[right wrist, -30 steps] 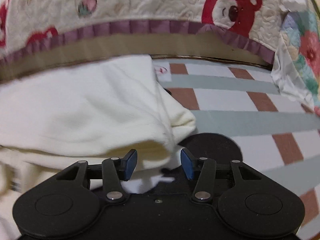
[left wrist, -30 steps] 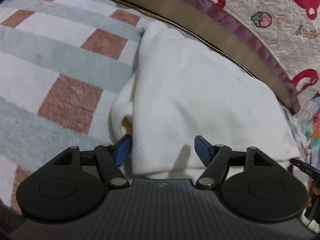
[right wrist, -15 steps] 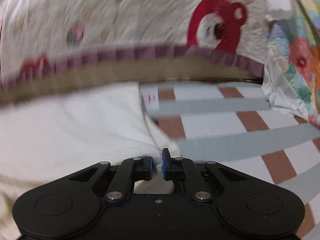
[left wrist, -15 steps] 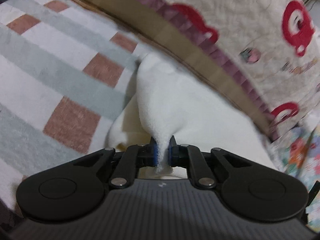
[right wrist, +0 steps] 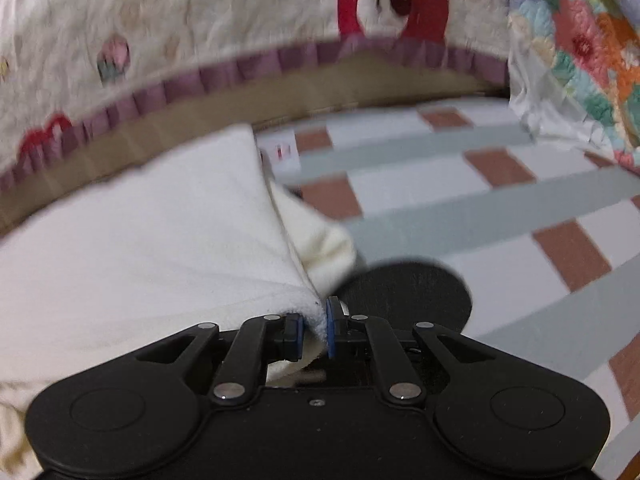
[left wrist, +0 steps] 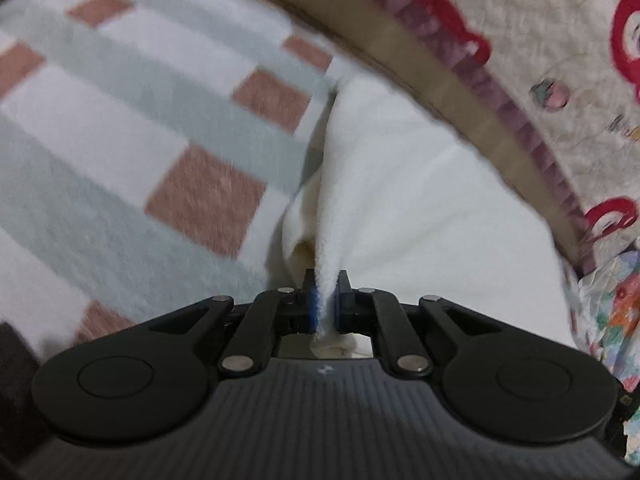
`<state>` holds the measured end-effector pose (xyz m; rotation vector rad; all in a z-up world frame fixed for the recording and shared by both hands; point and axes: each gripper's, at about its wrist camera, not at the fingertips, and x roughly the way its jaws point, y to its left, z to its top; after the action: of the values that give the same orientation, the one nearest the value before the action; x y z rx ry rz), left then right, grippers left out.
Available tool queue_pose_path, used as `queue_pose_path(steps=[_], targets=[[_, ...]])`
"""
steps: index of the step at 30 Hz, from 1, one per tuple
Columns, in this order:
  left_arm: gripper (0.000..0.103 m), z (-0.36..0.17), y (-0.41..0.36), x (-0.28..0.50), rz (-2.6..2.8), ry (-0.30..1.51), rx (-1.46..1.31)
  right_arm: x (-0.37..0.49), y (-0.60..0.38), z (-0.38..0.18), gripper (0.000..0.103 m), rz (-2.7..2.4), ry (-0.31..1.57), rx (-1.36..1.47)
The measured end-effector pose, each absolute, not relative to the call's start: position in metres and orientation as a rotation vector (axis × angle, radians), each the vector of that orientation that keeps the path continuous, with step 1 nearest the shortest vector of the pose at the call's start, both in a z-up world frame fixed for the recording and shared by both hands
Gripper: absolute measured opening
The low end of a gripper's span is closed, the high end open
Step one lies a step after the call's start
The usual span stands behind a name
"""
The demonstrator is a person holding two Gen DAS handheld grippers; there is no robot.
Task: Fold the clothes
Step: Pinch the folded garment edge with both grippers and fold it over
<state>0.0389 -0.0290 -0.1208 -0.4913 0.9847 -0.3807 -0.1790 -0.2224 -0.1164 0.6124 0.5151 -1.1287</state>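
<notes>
A cream fleece garment (left wrist: 420,200) lies folded on a checked blanket (left wrist: 120,120) against a quilted backing. In the left wrist view my left gripper (left wrist: 325,300) is shut on a pinched ridge at the garment's near left corner, which rises off the blanket. The right wrist view shows the same garment (right wrist: 160,240) from its other end. There my right gripper (right wrist: 314,330) grips the near right corner, with cloth between the blue pads (right wrist: 330,332); its jaws are opening slightly. A thicker cream layer (right wrist: 320,240) sags beneath the lifted edge.
A quilt with red bear prints (right wrist: 200,20) and a purple frill over a tan band (right wrist: 360,80) runs behind the garment. Floral fabric (right wrist: 580,48) is heaped at the far right. A dark round shape (right wrist: 412,292) lies on the blanket just beyond the right gripper.
Both grippers went from open beside the garment's near corners to shut on them. Each has since rolled and lifted its corner, pulling the cloth into a taut ridge.
</notes>
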Motion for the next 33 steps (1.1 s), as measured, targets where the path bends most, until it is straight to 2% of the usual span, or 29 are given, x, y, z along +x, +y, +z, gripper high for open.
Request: queue_pose_path(steps=[4, 7, 12, 20, 22, 23, 26, 28, 31, 33], targets=[[0.007, -0.121, -0.028, 0.037, -0.384, 0.99, -0.5, -0.188, -0.217, -0.094, 0.012, -1.134, 0.468, 0.585], [0.007, -0.123, -0.032, 0.03, -0.365, 0.999, -0.49, -0.182, -0.223, -0.103, 0.011, -1.161, 0.529, 0.584], [0.007, -0.1, -0.029, 0.02, -0.396, 0.93, -0.485, -0.191, -0.211, -0.089, 0.011, -1.168, 0.464, 0.559], [0.008, -0.147, -0.047, 0.023, -0.344, 1.048, -0.328, -0.188, -0.215, -0.136, 0.012, -1.184, 0.58, 0.619], [0.01, -0.147, -0.055, 0.024, -0.348, 1.07, -0.251, -0.189, -0.217, -0.145, 0.023, -1.174, 0.626, 0.62], [0.011, -0.143, -0.056, 0.024, -0.349, 1.074, -0.223, -0.19, -0.215, -0.147, 0.038, -1.168, 0.659, 0.602], [0.014, -0.124, -0.051, 0.024, -0.357, 1.062, -0.185, -0.204, -0.205, -0.141, 0.041, -1.139, 0.671, 0.611], [0.013, -0.104, -0.041, 0.022, -0.353, 1.006, -0.178, -0.221, -0.199, -0.133, 0.048, -1.13, 0.667, 0.62], [0.014, -0.086, -0.026, 0.031, -0.323, 0.962, -0.209, -0.247, -0.199, -0.123, 0.049, -1.179, 0.671, 0.617], [0.016, -0.082, -0.023, 0.048, -0.318, 0.949, -0.251, -0.248, -0.217, -0.112, 0.05, -1.141, 0.606, 0.652]])
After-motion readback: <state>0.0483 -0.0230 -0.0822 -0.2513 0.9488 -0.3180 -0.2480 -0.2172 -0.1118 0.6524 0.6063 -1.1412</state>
